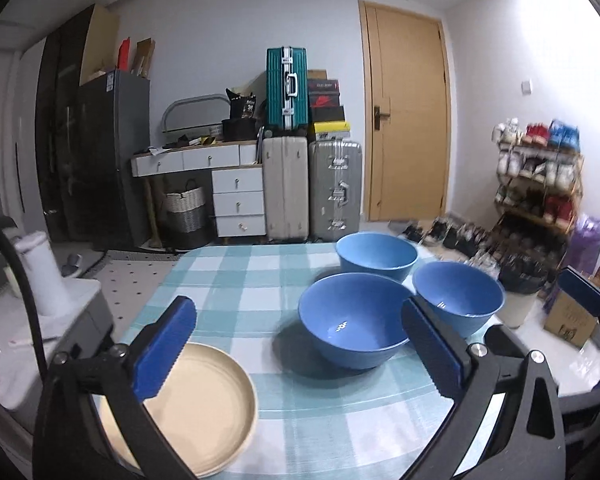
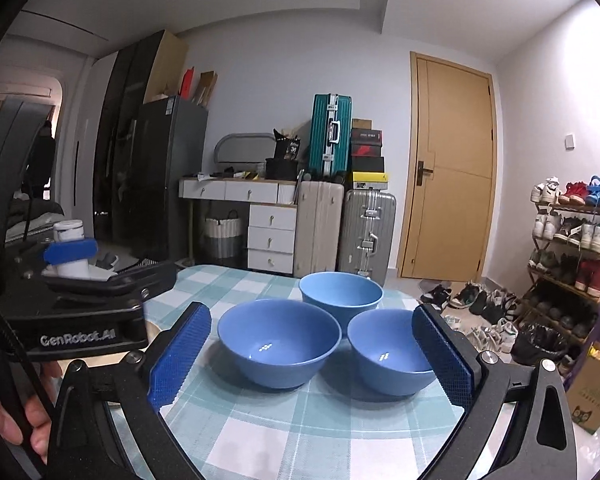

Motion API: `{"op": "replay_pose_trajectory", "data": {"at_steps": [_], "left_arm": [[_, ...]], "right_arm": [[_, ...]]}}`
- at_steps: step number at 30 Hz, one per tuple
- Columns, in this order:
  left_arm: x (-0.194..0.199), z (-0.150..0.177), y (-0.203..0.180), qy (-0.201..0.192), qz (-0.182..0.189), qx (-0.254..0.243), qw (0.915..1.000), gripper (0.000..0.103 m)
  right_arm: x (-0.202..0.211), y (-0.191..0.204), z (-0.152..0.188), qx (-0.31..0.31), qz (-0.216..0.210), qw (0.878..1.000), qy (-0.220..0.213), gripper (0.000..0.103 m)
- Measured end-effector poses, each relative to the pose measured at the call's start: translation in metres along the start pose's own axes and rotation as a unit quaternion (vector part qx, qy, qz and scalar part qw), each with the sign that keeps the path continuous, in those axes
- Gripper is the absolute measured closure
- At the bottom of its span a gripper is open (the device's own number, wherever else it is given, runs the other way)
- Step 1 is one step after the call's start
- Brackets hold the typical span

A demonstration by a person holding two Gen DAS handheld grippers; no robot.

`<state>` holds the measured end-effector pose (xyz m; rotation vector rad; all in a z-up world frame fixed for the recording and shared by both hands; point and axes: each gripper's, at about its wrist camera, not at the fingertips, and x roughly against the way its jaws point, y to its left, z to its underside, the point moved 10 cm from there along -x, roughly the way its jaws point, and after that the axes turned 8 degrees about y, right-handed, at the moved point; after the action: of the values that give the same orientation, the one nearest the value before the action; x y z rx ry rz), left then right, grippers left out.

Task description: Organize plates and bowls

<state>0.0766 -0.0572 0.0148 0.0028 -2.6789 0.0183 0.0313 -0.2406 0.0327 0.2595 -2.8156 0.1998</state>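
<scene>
Three glossy blue round bowls stand upright in a tight cluster toward the far right corner of the table with its pale teal-and-white checked cloth. The largest blue bowl is nearest, a smaller blue bowl sits just beside it to the right, and a lighter blue bowl stands behind them, near the far edge. A stack of cream round plates with low raised rims rests at the near left edge, well apart from the bowls.

Both tongs are released and empty. The left gripper hangs over the near edge with one blue ribbed pad above the plate's rim; the right gripper has its jaws spread wide before the two nearer bowls, touching neither.

The bowls look stiff, fairly light and slick — probably melamine or glazed ware, so a pinch across the rim, one pad inside and one outside, should hold better than squeezing the curved body. The plates lie flat; the upturned rim at the table's edge is the likeliest purchase, and lifting by one side could let them tilt or slide apart.
</scene>
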Motion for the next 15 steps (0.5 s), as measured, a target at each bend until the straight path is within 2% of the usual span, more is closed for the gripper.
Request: {"op": "replay_pose_trajectory", "data": {"at_steps": [2, 4, 6, 11, 15], "left_arm": [[-0.005, 0.006, 0.005, 0.008, 0.006, 0.013, 0.9999, 0.0], [-0.015, 0.014, 0.013, 0.032, 0.006, 0.032, 0.999, 0.0], [-0.021, 0.018, 0.018, 0.052, 0.021, 0.051, 0.9971, 0.0], [-0.019, 0.021, 0.029, 0.044, 0.013, 0.066, 0.9967, 0.0], [-0.019, 0.021, 0.03, 0.042, 0.009, 0.063, 0.9971, 0.0]], "right_arm": [[0.001, -0.002, 0.0, 0.003, 0.003, 1.0, 0.0, 0.001], [0.004, -0.008, -0.002, -0.001, 0.013, 1.0, -0.004, 0.001], [0.003, -0.014, -0.003, -0.007, 0.022, 1.0, -0.006, 0.001], [0.007, -0.035, -0.004, -0.035, 0.044, 0.998, -0.007, 0.001], [0.006, -0.051, -0.001, -0.056, 0.054, 0.997, 0.008, 0.001]]}}
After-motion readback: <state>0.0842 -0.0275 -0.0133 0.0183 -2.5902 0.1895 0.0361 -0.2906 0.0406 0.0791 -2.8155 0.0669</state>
